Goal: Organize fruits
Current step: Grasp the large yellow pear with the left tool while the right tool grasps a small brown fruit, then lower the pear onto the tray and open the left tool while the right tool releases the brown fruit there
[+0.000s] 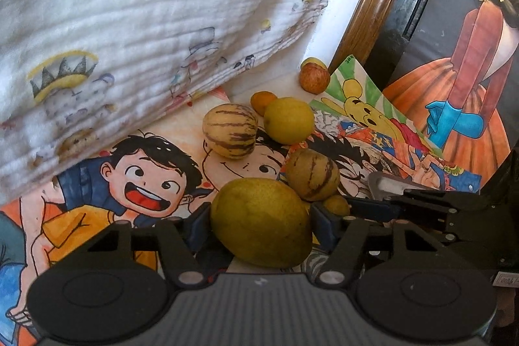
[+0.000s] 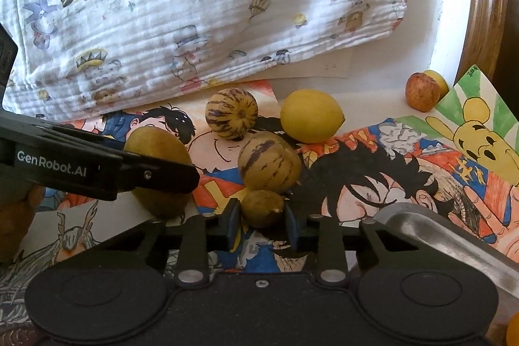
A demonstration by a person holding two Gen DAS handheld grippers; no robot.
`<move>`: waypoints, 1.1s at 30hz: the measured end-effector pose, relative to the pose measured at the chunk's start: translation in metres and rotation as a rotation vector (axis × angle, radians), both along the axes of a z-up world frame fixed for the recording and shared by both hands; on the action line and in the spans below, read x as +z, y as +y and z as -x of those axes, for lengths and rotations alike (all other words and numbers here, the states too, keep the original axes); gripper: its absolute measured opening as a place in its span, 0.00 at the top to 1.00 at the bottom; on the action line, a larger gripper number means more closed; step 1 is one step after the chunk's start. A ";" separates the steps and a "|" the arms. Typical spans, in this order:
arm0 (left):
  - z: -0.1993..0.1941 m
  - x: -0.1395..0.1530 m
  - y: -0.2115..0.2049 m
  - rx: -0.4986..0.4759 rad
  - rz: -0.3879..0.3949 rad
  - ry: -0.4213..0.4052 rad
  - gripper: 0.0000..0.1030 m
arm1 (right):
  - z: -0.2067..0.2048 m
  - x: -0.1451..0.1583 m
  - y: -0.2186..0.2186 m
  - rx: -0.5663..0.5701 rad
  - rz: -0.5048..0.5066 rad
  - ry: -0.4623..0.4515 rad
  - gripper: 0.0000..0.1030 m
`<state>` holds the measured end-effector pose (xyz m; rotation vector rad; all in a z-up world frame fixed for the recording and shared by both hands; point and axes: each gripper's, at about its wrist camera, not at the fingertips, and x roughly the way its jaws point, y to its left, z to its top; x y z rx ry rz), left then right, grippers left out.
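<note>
Yellow-green skin fills my left gripper point(image 1: 261, 224): its blue pads sit against both flanks of a large pear-shaped fruit point(image 1: 261, 221), pinching it across the widest part so it should not roll out. From the right wrist view this same fruit appears behind the left finger, low over the illustrated paper point(image 2: 389, 158); whether it rests on the sheet I cannot tell.

My right gripper point(image 2: 262, 224) is spread, its pads flanking a small brownish-yellow fruit point(image 2: 262, 208) with a gap on each side, so I judge this grasp not yet closed. Touching that small fruit at the rear is a striped melon-like fruit point(image 2: 269, 162); a second striped fruit point(image 2: 232, 113) and a lemon point(image 2: 310, 115) lie farther back. A metal tray point(image 2: 438, 235) sits at right, probably the destination.
</note>
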<state>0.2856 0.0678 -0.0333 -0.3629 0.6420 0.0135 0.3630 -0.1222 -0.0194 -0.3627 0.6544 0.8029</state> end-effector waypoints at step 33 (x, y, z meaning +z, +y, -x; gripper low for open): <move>0.069 0.053 -0.084 -0.097 -0.017 -0.071 0.35 | 0.092 0.072 -0.112 -0.152 -0.118 -0.085 0.70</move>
